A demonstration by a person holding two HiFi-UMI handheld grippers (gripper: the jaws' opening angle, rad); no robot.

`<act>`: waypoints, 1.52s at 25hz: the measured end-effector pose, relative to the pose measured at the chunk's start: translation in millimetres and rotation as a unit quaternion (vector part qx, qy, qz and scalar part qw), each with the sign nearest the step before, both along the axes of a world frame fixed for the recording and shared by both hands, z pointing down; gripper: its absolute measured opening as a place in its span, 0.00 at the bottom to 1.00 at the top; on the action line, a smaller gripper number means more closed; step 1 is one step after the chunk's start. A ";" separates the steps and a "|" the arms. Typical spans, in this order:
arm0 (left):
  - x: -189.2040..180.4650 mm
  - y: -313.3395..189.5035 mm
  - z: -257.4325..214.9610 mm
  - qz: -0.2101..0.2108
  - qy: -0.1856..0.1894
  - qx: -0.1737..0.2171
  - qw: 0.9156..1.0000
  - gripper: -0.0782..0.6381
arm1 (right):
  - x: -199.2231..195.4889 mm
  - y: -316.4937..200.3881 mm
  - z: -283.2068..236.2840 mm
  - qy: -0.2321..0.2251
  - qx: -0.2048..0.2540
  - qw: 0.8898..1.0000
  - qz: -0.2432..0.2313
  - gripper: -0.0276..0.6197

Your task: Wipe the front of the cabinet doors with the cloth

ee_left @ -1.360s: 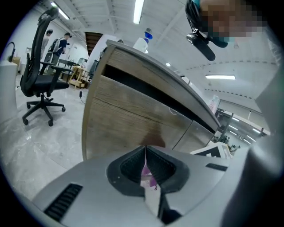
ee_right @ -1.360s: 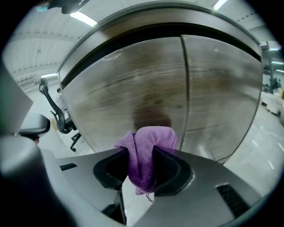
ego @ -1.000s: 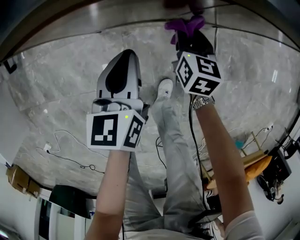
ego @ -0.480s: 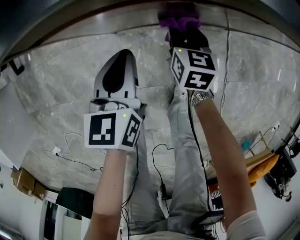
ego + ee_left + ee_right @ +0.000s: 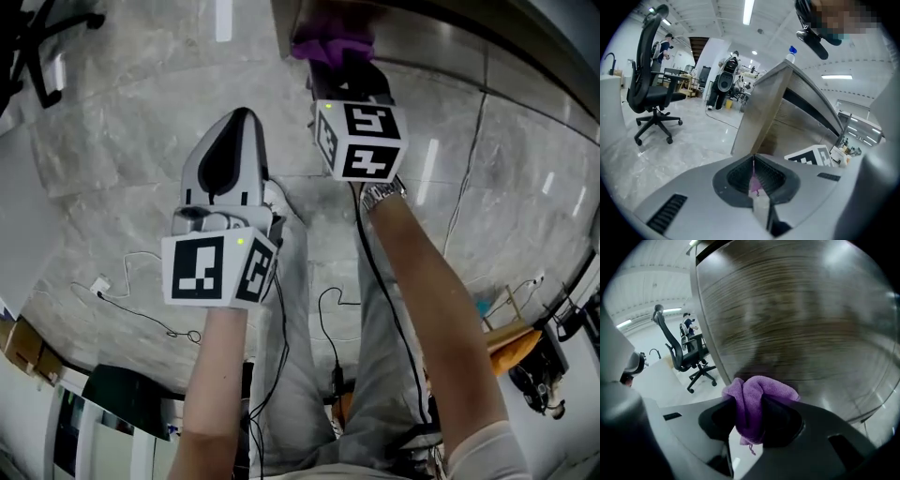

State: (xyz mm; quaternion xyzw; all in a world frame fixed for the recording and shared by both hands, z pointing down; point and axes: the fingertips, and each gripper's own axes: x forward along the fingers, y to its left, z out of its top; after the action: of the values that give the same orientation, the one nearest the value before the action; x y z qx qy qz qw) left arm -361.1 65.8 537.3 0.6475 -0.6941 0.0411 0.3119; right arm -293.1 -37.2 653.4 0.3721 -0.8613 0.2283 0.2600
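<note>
Purple cloth (image 5: 754,401) pinched in the right gripper (image 5: 749,420), held up to a wood-grain cabinet door (image 5: 801,310).

The cloth bulges ahead of the jaws, likely so that fabric rather than plastic meets the door near its left edge. The left gripper (image 5: 753,173) hangs idle, jaws pressed together. A pinkish sliver at their seam is too small to identify. The door surface is blurred, and its far edges are cut off.

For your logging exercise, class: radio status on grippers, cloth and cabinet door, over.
Left gripper shut. Right gripper shut on purple cloth. Cloth up at wood-grain cabinet door, contact unclear. Nothing seen between them.
</note>
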 end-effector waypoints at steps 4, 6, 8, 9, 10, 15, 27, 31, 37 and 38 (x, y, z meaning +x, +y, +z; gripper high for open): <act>-27.7 26.1 11.0 -0.018 -0.009 -0.011 1.000 0.13 | -42.1 15.1 2.5 -0.016 0.003 0.999 -0.035 0.25; -37.3 39.1 15.4 -0.035 -0.016 -0.017 0.999 0.13 | -48.2 23.5 -0.5 -0.023 0.009 0.998 -0.050 0.25; -42.6 49.4 17.4 -0.055 -0.021 -0.022 0.998 0.13 | -41.4 31.7 -1.5 -0.028 0.005 0.998 -0.052 0.25; -42.2 52.7 17.1 -0.064 -0.021 -0.023 0.997 0.13 | -33.6 35.2 -0.6 -0.027 0.001 0.998 -0.052 0.25; -39.2 54.2 15.8 -0.072 -0.020 -0.023 0.997 0.13 | -23.3 37.6 0.9 -0.024 -0.003 0.998 -0.052 0.25; 14.9 31.3 5.2 -0.057 -0.012 -0.008 0.998 0.13 | 54.1 24.3 9.5 -0.009 -0.020 1.000 -0.011 0.25; 200.9 -44.1 25.2 0.022 0.025 0.013 0.999 0.13 | 255.4 -55.0 83.0 0.026 -0.067 0.991 0.111 0.25; 213.9 -50.7 41.4 0.016 0.018 0.014 1.000 0.13 | 278.5 -81.3 107.6 0.042 -0.050 0.992 0.112 0.25; 180.7 -37.1 54.2 -0.034 0.008 0.004 0.999 0.13 | 250.9 -94.0 108.7 0.057 -0.050 0.992 0.100 0.25; 172.1 -34.5 54.0 -0.047 0.010 0.004 0.999 0.13 | 244.9 -91.5 109.6 0.059 -0.057 0.991 0.104 0.25</act>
State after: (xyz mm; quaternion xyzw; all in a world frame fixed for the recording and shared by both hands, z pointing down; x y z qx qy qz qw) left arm -188.9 31.3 591.3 0.6159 -0.7207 0.0176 0.3176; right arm -48.2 -128.8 763.0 0.4569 -0.7866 0.2809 0.3060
